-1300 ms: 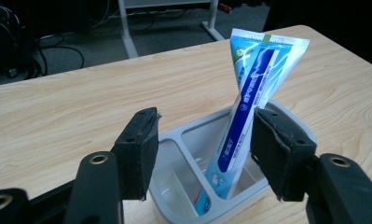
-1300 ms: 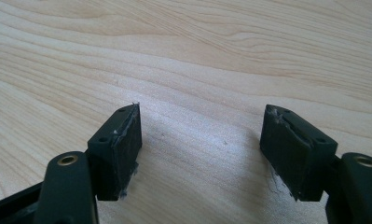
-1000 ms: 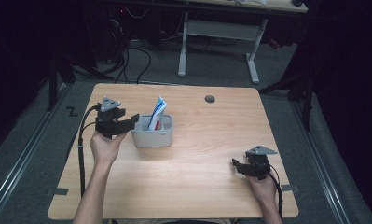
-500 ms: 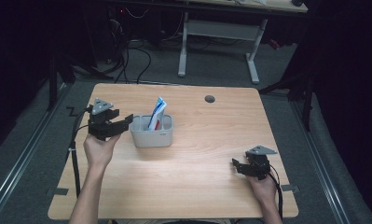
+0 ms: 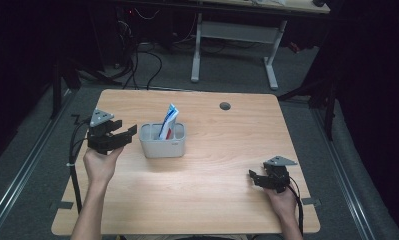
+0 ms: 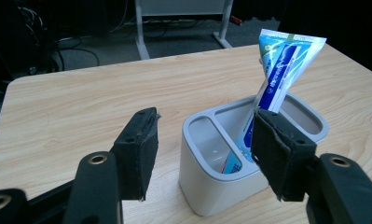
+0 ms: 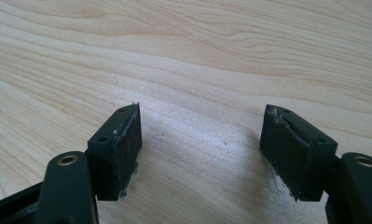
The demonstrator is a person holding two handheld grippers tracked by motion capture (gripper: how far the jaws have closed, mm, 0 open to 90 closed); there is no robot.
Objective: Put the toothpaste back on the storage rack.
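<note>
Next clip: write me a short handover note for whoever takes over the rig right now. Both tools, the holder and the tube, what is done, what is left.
Left tool: open, holds nothing, just left of the grey holder, jaws pointed at it, apart from it.
Right tool: open, holds nothing, low over bare table near the front right corner.
Toothpaste tube: stands tilted in the holder, its crimped end up, sticking out above the rim; in the left gripper view it sits in the larger compartment.
Done: tube looks placed.
Left: probably nothing but checking it sits steady; I cannot tell if more is planned.
</note>
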